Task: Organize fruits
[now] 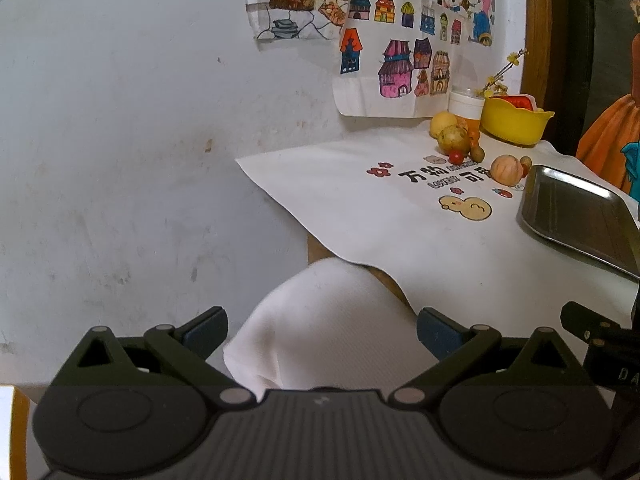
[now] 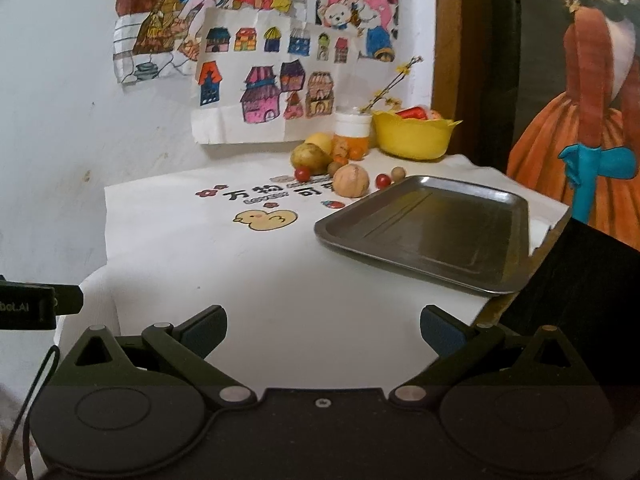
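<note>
- White cloth (image 2: 248, 280) printed with a yellow duck (image 2: 266, 219) and dark lettering covers the table, which stands against a pale wall hung with coloured drawings of houses (image 2: 272, 80).
- Fruits lie in a loose group at the far side of the cloth, close to the wall: a yellow-green pear (image 2: 310, 159), a round yellow fruit (image 2: 320, 142) behind it, a pale orange ridged fruit (image 2: 351, 186), two small red tomatoes (image 2: 302, 173) (image 2: 383, 180), and small brown round ones (image 2: 398, 173).
- Behind the fruits stand an orange jar with a white lid (image 2: 353, 130) and a yellow bowl (image 2: 412, 136) with something red in it; a sprig with yellow flowers (image 2: 394, 84) rises between them.
- An empty metal tray (image 2: 432, 232) sits on the right part of the cloth, just in front of the fruit group, with its near edge reaching the table edge.
- The left gripper (image 1: 322, 330) hangs off the left edge of the table over a white-clad knee (image 1: 332, 320), its fingers spread wide with nothing between them.
- The right gripper (image 2: 324, 328) hovers above the near part of the cloth, its fingers likewise wide apart and empty, well short of the fruits.
</note>
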`<state>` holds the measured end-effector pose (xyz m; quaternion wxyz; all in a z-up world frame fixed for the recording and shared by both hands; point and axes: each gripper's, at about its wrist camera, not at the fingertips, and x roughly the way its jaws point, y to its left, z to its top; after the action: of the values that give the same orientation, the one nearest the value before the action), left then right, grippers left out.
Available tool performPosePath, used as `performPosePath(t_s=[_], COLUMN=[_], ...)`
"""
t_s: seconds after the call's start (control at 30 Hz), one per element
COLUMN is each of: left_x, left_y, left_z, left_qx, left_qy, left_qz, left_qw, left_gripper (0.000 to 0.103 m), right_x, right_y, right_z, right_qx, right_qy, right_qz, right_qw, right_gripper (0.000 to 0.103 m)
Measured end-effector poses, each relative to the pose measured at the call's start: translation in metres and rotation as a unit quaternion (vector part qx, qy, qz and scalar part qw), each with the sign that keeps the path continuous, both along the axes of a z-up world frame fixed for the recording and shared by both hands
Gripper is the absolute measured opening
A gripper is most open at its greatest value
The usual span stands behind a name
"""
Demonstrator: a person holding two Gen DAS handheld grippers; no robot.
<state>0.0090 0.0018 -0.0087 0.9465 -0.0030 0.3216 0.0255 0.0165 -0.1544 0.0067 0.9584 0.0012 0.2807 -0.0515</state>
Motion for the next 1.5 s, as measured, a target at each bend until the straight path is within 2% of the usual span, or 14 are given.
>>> performPosePath(t_s=[0.37, 0.67, 0.87, 0.97, 1.13, 1.5], left_x=[0.019, 0.044, 0.066, 0.078, 0.096, 0.132], left_y=[0.001, -0.010, -0.020, -0.023, -0.029, -0.036], left_z=[0.014, 0.025, 0.029, 0.030, 0.031, 0.039], left_qx=[0.013, 0.033, 0.033, 0.030, 0.028, 0.027], left_qy=[0.007, 0.008, 0.019, 0.023, 0.027, 0.033], left_qz=[0.006, -0.010, -0.021, -0.017, -0.014, -0.007], left_qw=[0.9999, 0.9994, 0.9991, 0.9991, 0.9992, 0.9991], left_gripper=[0.103, 0.103, 0.103, 0.103, 0.103, 0.103], right_x=[0.023, 0.038, 0.054, 0.067, 0.091, 0.124], right_y=[0.000, -0.003, -0.011, -0.014, -0.023, -0.025], right_z=[0.022, 0.027, 0.031, 0.033, 0.038, 0.051], right_qx=[-0.013, -0.028, -0.033, -0.036, -0.011, -0.017], right_qy=[0.000, -0.001, -0.001, 0.014, 0.037, 0.017], right_qz=[0.025, 0.038, 0.048, 0.052, 0.049, 0.074], right_qw=[1.000, 0.999, 0.998, 0.998, 0.998, 0.997], right_gripper=[0.103, 0.103, 0.103, 0.103, 0.103, 0.103])
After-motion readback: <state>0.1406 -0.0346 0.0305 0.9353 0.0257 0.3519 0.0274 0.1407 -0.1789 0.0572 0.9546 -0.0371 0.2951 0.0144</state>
